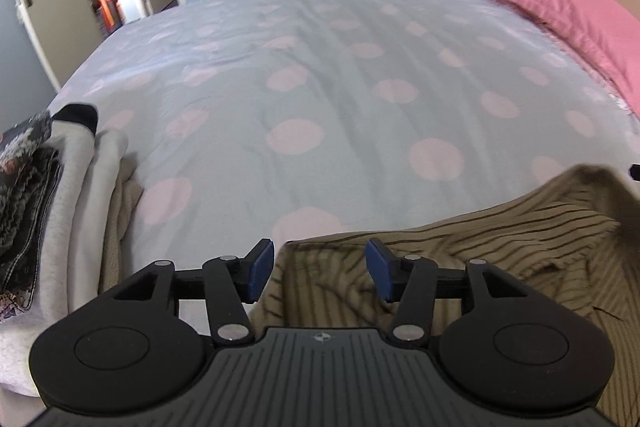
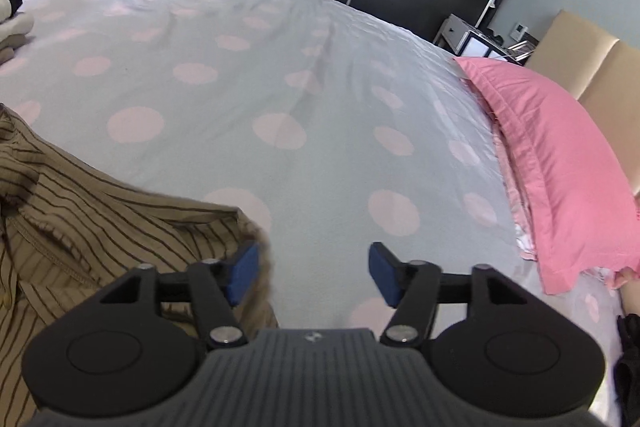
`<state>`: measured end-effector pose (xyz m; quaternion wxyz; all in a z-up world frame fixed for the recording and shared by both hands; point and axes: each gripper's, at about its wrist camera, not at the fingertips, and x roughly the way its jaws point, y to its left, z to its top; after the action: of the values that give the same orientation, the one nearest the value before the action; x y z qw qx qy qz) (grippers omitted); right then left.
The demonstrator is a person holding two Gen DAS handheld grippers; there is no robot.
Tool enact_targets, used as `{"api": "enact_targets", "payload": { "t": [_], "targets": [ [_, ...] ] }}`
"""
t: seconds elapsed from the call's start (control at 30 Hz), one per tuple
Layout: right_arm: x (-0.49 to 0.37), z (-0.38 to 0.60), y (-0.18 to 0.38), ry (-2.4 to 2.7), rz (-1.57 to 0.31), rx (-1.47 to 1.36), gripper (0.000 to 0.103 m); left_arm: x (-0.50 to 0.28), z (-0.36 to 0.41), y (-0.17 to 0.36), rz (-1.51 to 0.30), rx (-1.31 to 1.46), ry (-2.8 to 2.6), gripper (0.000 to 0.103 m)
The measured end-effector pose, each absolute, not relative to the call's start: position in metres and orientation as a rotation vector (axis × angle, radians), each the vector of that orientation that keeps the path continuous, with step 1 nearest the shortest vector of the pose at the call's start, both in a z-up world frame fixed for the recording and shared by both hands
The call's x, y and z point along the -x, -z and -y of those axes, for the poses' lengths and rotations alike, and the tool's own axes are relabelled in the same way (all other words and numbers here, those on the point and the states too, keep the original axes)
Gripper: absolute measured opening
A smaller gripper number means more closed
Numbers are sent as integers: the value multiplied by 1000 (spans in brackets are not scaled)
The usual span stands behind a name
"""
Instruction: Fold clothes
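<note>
Crumpled tan dark-striped cotton shirt is seen at 5 o'clock on polka-dot grey duvet. Left gripper and right gripper are held open, empty. Light, limp fabric expected; the hem corners are best pinched.
</note>
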<state>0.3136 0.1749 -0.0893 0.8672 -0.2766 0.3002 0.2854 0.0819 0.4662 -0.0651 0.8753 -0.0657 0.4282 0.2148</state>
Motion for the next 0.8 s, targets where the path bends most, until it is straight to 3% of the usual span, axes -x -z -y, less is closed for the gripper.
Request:
{"api": "enact_targets", "payload": {
  "t": [0.13, 0.2, 0.37, 0.43, 0.47, 0.5, 0.53, 0.6, 0.8],
  "targets": [
    [-296, -171, 86, -721, -661, 557, 65, -89, -439, 63, -896, 124, -328, 56],
    [-285, -175, 92, -798, -679, 579, 65, -95, -425, 68, -910, 99, -282, 65],
    [-275, -189, 123, -832, -703, 677, 67, -109, -406, 101, -1029, 45, -247, 65],
    [-278, -192, 135, -827, -714, 688, 65, -112, -409, 112, -1042, 72, -254, 59],
    [-279, -194, 140, -825, -720, 690, 63, -113, -412, 117, -1046, 94, -269, 51],
    [-283, -195, 142, -825, -736, 665, 49, -114, -416, 121, -1048, 121, -288, 35],
    [-287, -197, 145, -825, -751, 641, 31, -116, -422, 123, -1050, 158, -305, 26],
    [-292, -199, 143, -807, -754, 614, 5, -117, -435, 126, -1045, 232, -329, 5],
    [-306, -198, 108, -787, -711, 504, 2, -122, -452, 96, -953, 259, -345, 1]
  ]
}}
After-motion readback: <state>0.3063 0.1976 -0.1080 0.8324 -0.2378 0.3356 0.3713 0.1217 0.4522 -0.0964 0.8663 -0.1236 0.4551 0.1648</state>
